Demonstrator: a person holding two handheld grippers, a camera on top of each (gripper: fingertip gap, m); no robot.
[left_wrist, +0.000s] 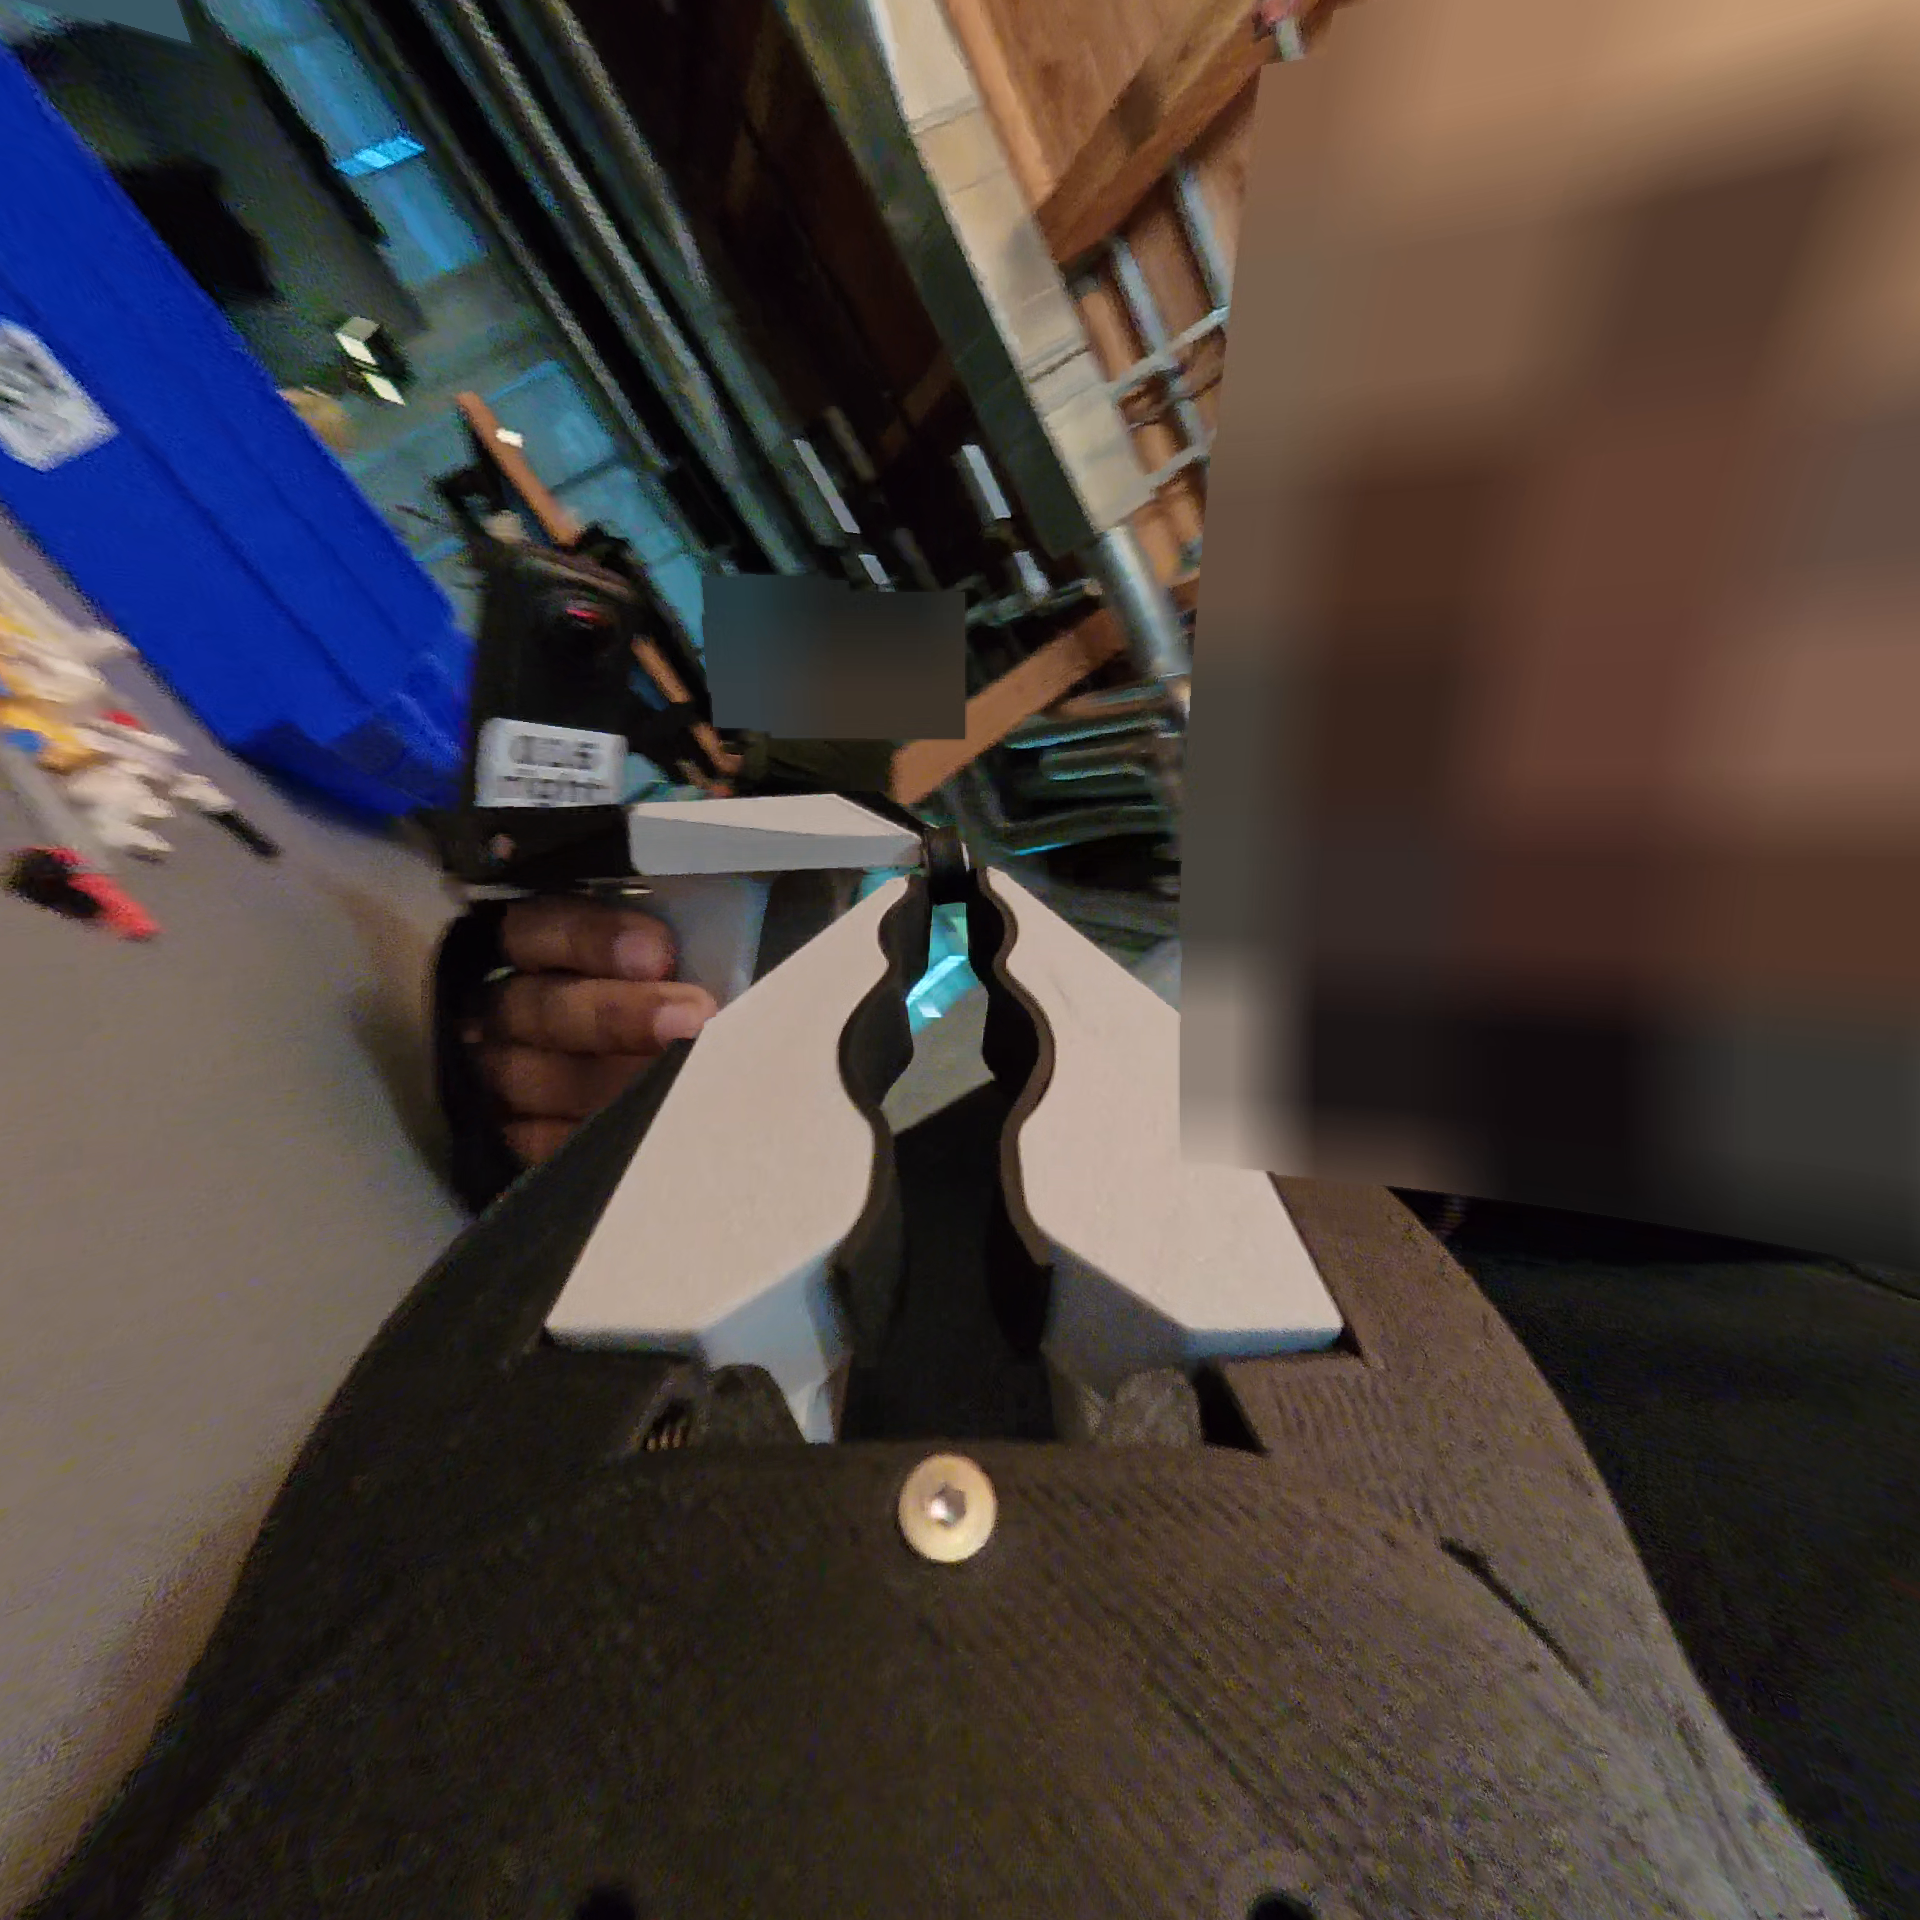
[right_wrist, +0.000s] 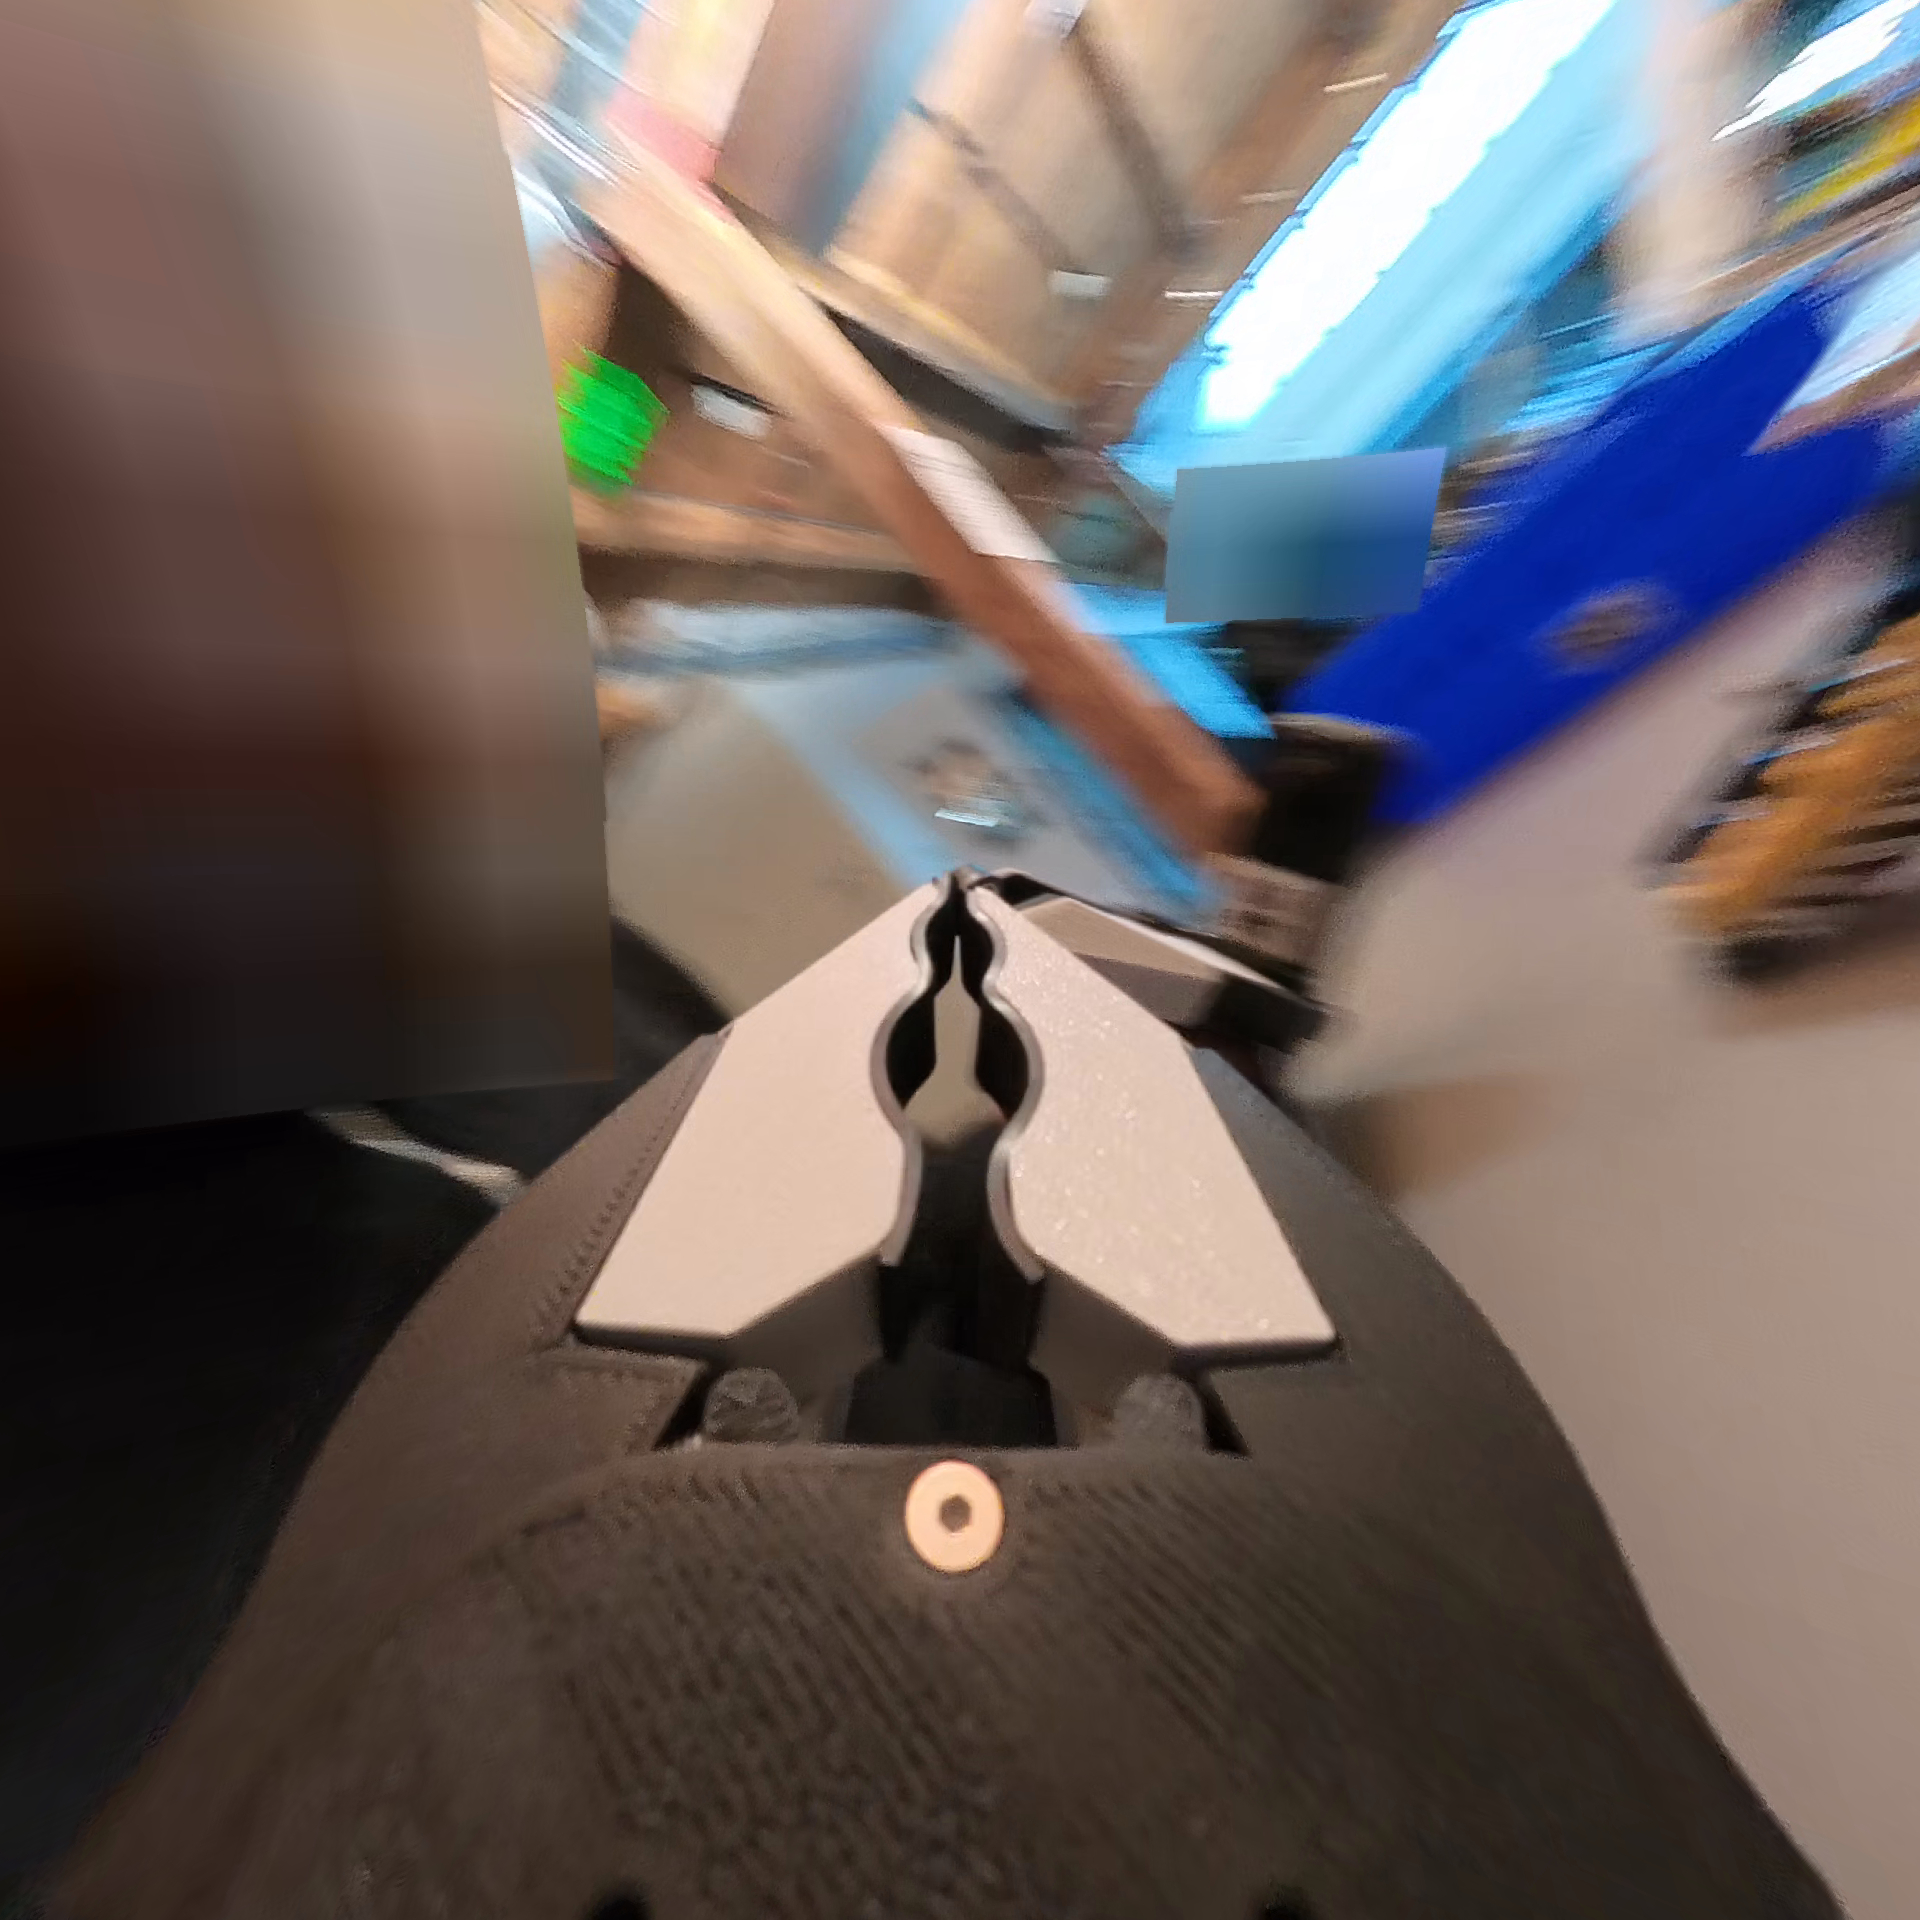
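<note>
Left tool (left_wrist: 948, 883) narrowly parted, tips meeting right tool (right_wrist: 958, 896), itself nearly closed, gripping nothing. Blue bin (left_wrist: 197, 499) beyond on grey table (left_wrist: 208, 1143); contents hidden.

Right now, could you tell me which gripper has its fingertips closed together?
The right gripper: its fingertips meet, whereas the left gripper shows a slit of light between its fingers.
</note>
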